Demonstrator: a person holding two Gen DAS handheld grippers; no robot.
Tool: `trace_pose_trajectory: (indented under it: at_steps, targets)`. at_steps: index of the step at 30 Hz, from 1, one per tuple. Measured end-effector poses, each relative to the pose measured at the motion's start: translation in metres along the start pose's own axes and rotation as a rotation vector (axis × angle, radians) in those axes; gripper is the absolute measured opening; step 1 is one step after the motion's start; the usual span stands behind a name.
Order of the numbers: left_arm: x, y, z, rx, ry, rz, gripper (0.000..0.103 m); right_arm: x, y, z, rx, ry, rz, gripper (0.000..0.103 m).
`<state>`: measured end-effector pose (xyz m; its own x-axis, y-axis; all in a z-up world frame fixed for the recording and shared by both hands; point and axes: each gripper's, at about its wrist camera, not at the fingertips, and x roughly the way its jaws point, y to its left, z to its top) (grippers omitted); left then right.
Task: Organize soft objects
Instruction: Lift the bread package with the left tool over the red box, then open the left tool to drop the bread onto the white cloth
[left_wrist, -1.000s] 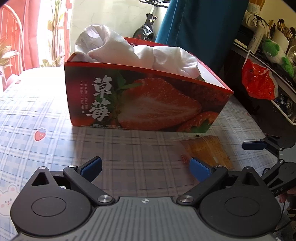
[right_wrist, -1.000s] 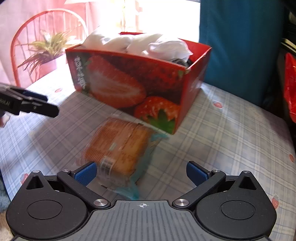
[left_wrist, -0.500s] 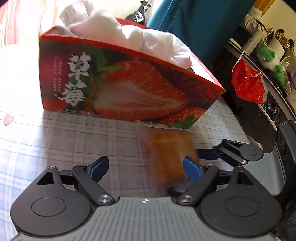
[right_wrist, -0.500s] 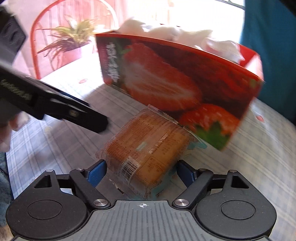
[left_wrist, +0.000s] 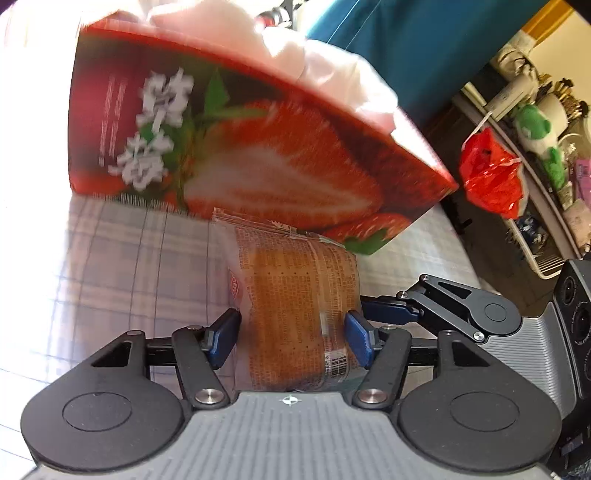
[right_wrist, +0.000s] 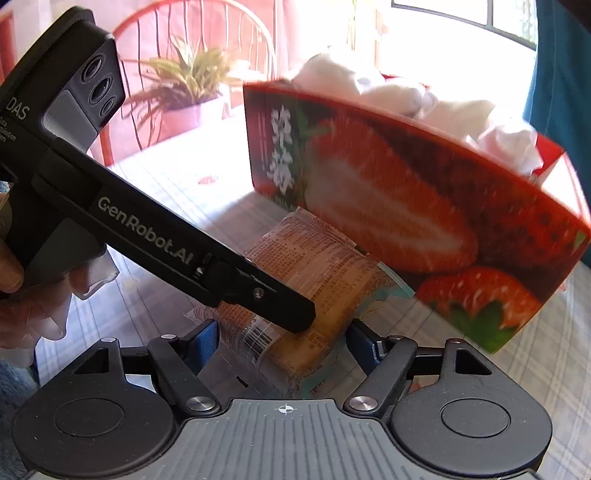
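Note:
A bread package (left_wrist: 295, 295) in clear printed wrap lies on the checked tablecloth, against the front of the red strawberry box (left_wrist: 258, 147). White cloth (left_wrist: 332, 66) is heaped in the box. My left gripper (left_wrist: 290, 338) has the package between its closing jaws, both blue pads against its sides. My right gripper (right_wrist: 282, 343) comes from the other side, jaws closing, pads touching the same package (right_wrist: 325, 273). One finger (right_wrist: 280, 310) of the left gripper crosses over the package. The box (right_wrist: 406, 206) and cloth (right_wrist: 388, 92) fill the right wrist view's upper right.
To the right stand a shelf with a red plastic bag (left_wrist: 487, 177) and a green plush (left_wrist: 535, 129). A teal curtain (left_wrist: 406, 44) hangs behind the box. A red chair and potted plant (right_wrist: 184, 81) are beyond the table. A hand (right_wrist: 22, 295) holds the left gripper.
Both grippers have moved in on the bread package and their jaws have narrowed from wide open to its sides. The box now looms closer in both views.

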<state>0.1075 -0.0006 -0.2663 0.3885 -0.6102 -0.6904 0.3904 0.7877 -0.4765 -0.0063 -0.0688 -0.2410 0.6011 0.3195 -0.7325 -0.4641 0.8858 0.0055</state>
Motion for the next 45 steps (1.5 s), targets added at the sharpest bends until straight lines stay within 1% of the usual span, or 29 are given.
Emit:
trace_pose_trajectory:
  at_steps: [5, 9, 13, 16, 20, 25, 28, 31, 34, 35, 36, 37, 39, 40, 42, 43, 44, 45]
  targets:
    - [-0.028, -0.019, 0.015, 0.054, -0.070, -0.007, 0.065, -0.028, 0.002, 0.018, -0.014, -0.072, -0.016, 0.072]
    - [-0.053, -0.038, 0.034, 0.104, -0.141, -0.021, 0.065, -0.057, 0.000, 0.039, -0.040, -0.140, -0.037, 0.072]
    - [-0.062, -0.052, 0.060, 0.140, -0.186, -0.034, 0.065, -0.074, -0.012, 0.069, -0.065, -0.178, -0.060, 0.072]
    - [-0.064, -0.061, 0.080, 0.163, -0.213, -0.022, 0.065, -0.080, -0.024, 0.091, -0.076, -0.208, -0.089, 0.072]
    - [-0.057, -0.072, 0.113, 0.177, -0.227, 0.002, 0.064, -0.074, -0.047, 0.120, -0.072, -0.230, -0.121, 0.072]
    - [-0.040, -0.069, 0.147, 0.167, -0.225, 0.022, 0.064, -0.055, -0.078, 0.145, -0.053, -0.239, -0.140, 0.072]
    - [-0.025, -0.061, 0.165, 0.140, -0.214, 0.027, 0.064, -0.037, -0.094, 0.157, -0.044, -0.232, -0.148, 0.072]
    - [-0.005, -0.051, 0.183, 0.088, -0.205, 0.024, 0.064, -0.022, -0.111, 0.166, -0.024, -0.224, -0.147, 0.072]
    - [0.006, -0.038, 0.190, 0.036, -0.192, 0.026, 0.064, -0.007, -0.125, 0.169, -0.001, -0.204, -0.144, 0.072]
    - [0.008, -0.036, 0.191, 0.026, -0.194, 0.037, 0.064, -0.002, -0.128, 0.170, 0.007, -0.199, -0.145, 0.071]
    - [0.008, -0.034, 0.192, 0.024, -0.196, 0.056, 0.065, 0.001, -0.131, 0.171, 0.017, -0.199, -0.149, 0.072]
    - [0.008, -0.034, 0.192, 0.028, -0.197, 0.074, 0.068, 0.004, -0.134, 0.172, 0.032, -0.203, -0.155, 0.073]
    - [0.005, -0.033, 0.190, 0.038, -0.205, 0.098, 0.078, 0.005, -0.140, 0.172, 0.077, -0.215, -0.158, 0.075]
    - [0.002, -0.033, 0.188, 0.045, -0.212, 0.116, 0.080, 0.005, -0.144, 0.173, 0.094, -0.219, -0.162, 0.078]
    - [-0.007, -0.036, 0.185, 0.075, -0.234, 0.175, 0.089, 0.002, -0.147, 0.169, 0.099, -0.222, -0.185, 0.084]
    - [-0.012, -0.039, 0.182, 0.092, -0.248, 0.199, 0.092, 0.000, -0.147, 0.166, 0.096, -0.219, -0.203, 0.087]
    - [-0.017, -0.041, 0.180, 0.113, -0.265, 0.228, 0.097, -0.003, -0.147, 0.163, 0.098, -0.215, -0.216, 0.088]
    - [-0.022, -0.045, 0.177, 0.131, -0.280, 0.250, 0.100, -0.006, -0.147, 0.160, 0.107, -0.216, -0.227, 0.092]
